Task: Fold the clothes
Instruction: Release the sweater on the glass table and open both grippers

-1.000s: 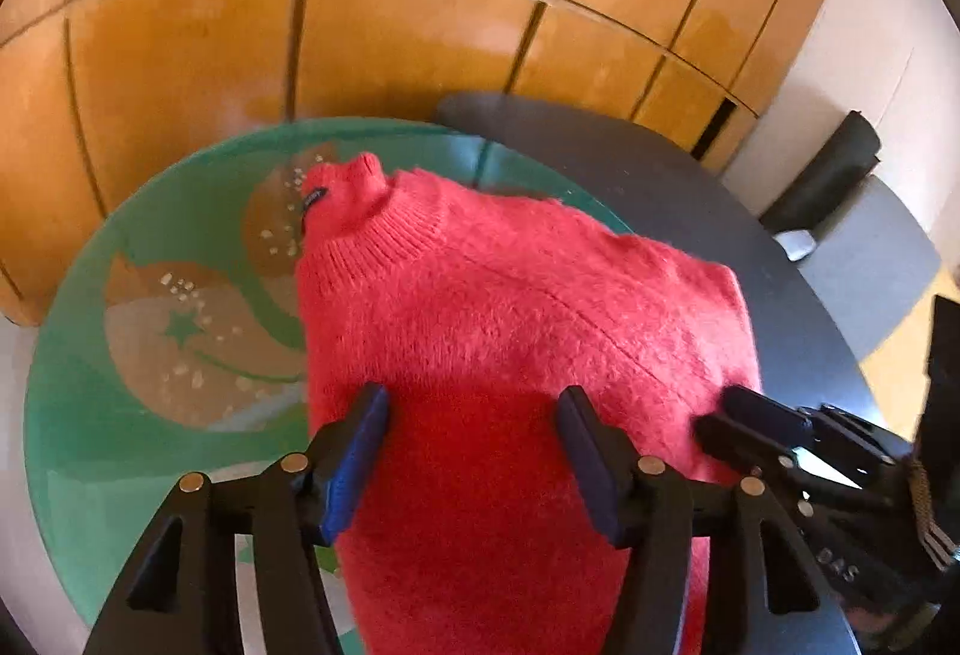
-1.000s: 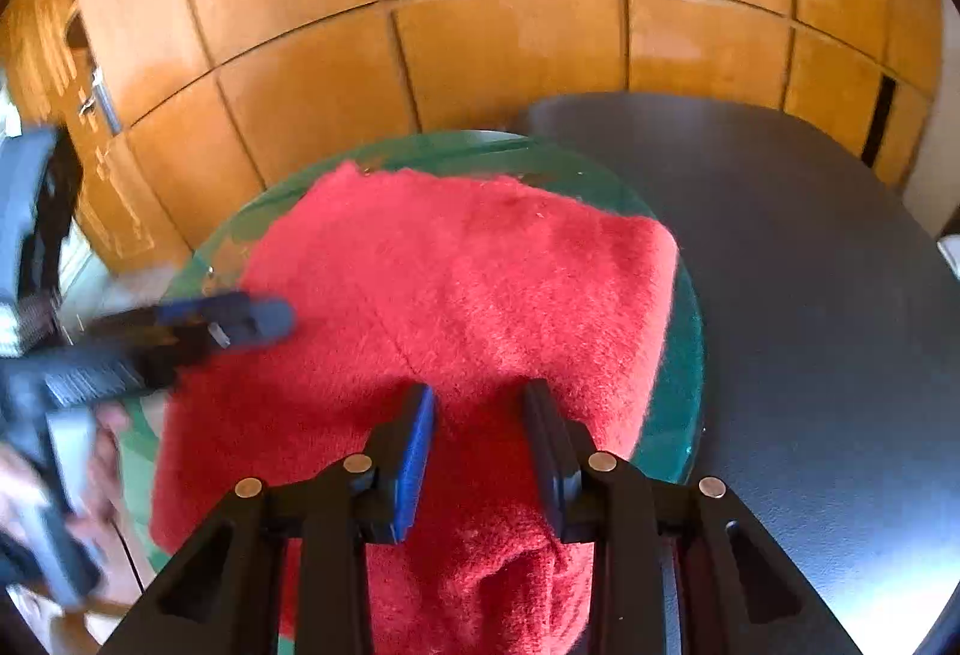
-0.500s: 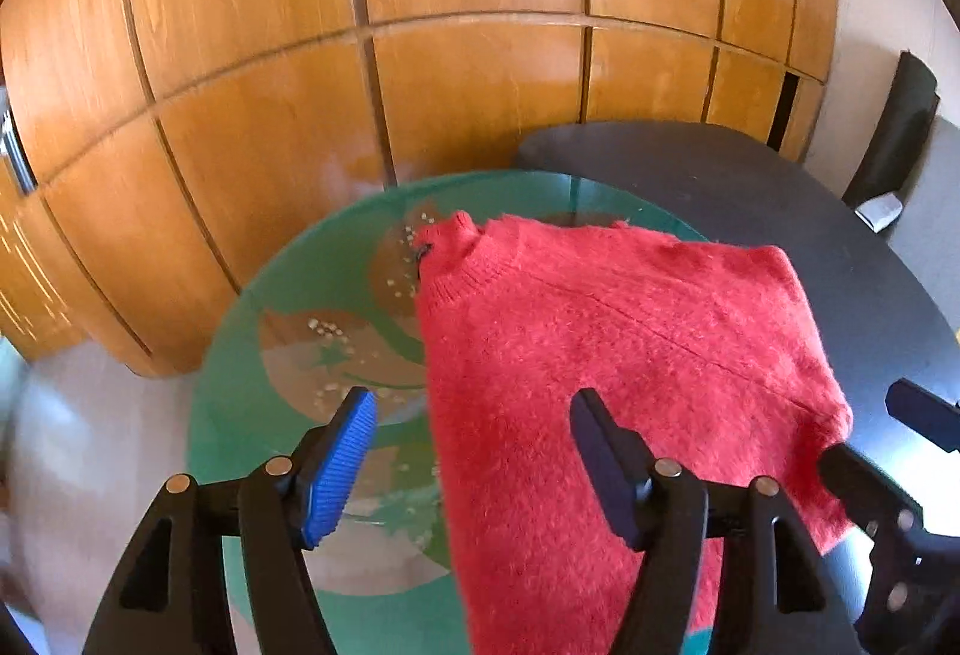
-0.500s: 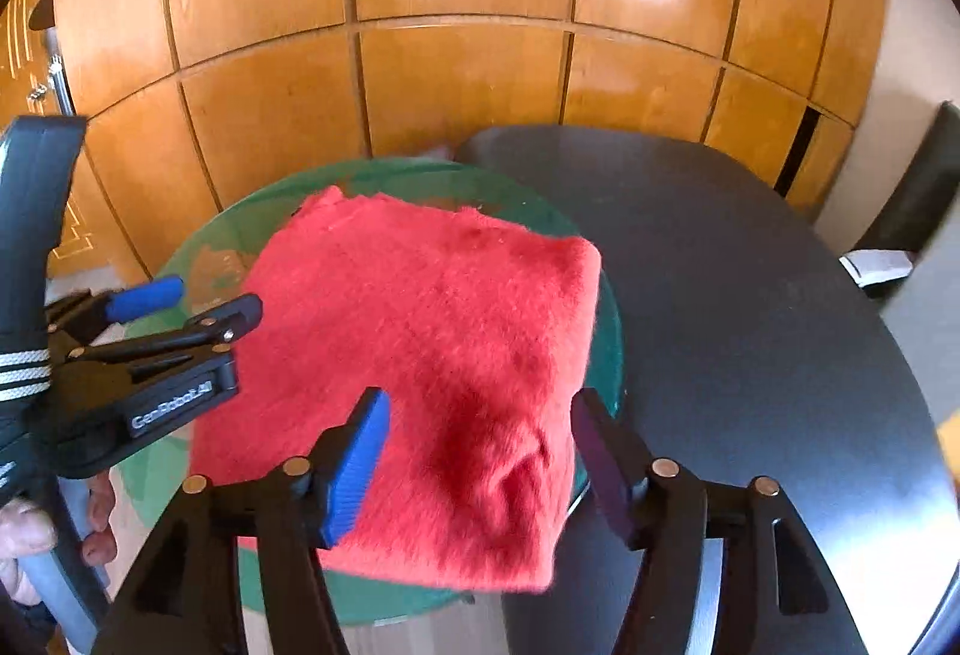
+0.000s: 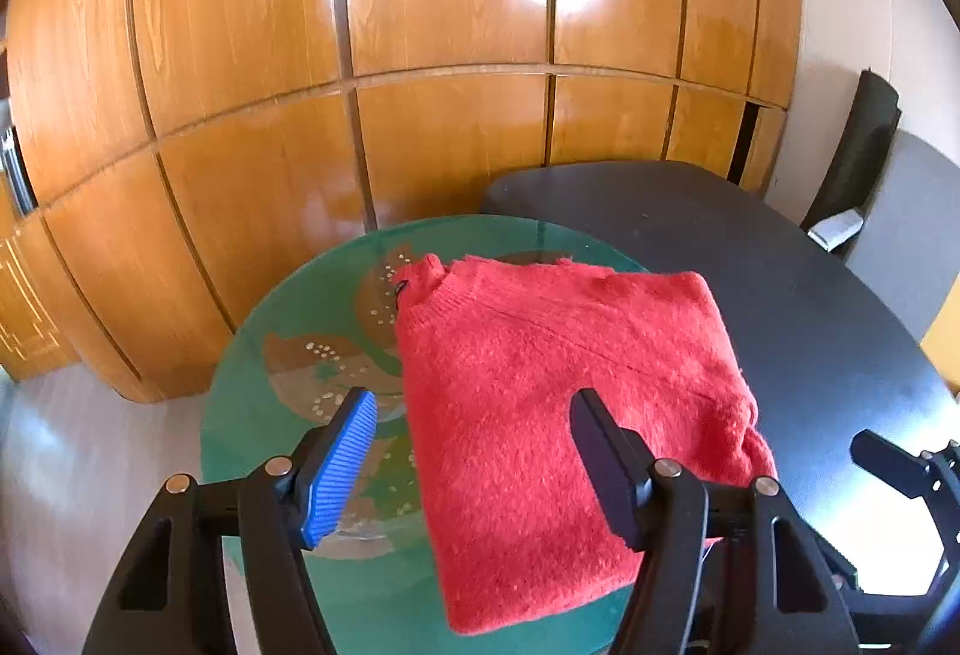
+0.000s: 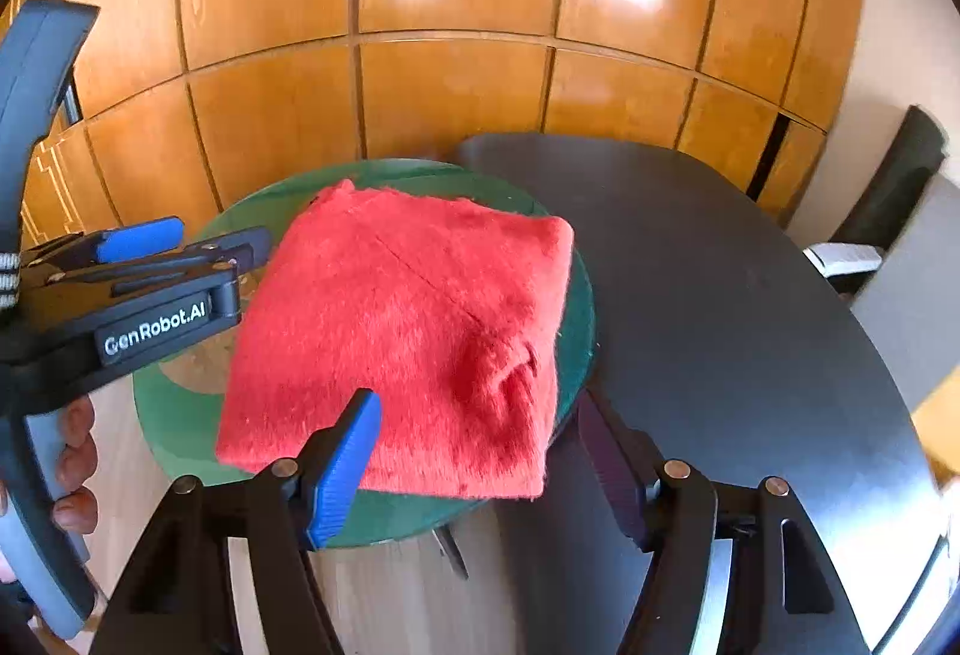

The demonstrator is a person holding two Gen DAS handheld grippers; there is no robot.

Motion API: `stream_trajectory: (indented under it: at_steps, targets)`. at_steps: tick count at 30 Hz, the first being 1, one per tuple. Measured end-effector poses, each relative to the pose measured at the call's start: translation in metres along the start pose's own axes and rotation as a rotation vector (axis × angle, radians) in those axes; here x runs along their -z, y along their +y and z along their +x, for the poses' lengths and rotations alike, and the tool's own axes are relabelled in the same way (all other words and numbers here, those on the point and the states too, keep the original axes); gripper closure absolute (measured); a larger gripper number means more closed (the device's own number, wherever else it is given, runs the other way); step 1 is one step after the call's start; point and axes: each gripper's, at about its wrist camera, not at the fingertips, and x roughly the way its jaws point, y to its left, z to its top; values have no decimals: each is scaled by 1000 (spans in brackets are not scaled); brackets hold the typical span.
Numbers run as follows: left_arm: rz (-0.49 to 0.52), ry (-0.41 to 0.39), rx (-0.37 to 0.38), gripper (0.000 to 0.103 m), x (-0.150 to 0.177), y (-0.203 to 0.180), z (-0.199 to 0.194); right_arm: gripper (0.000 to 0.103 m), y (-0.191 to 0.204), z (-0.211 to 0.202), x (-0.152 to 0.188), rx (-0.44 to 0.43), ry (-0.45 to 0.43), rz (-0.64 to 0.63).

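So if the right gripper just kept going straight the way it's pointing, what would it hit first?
Most likely the near right corner of the folded red sweater on the green glass table. The right gripper is open and empty; depth is hard to judge.

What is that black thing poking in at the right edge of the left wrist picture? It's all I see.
Observer: It's the right gripper. Its own camera shows its jaws, which have just been opening, wide apart with no cloth between them.
Operator: Who holds these tools?
Observer: A person. The right view shows a hand round the handle of the left gripper; its jaws have just been opening too, empty.
Operator: Is the red sweater neat?
Observer: Mostly; the right view shows a rumpled dent near its close right corner.
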Motion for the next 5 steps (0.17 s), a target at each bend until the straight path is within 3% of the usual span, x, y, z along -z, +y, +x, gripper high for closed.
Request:
stream_trajectory:
  at_steps: [5]
  targets:
    - [19, -12, -35, 31, 4, -8, -10, 17, -7, -11, 8, 23, 10, 86]
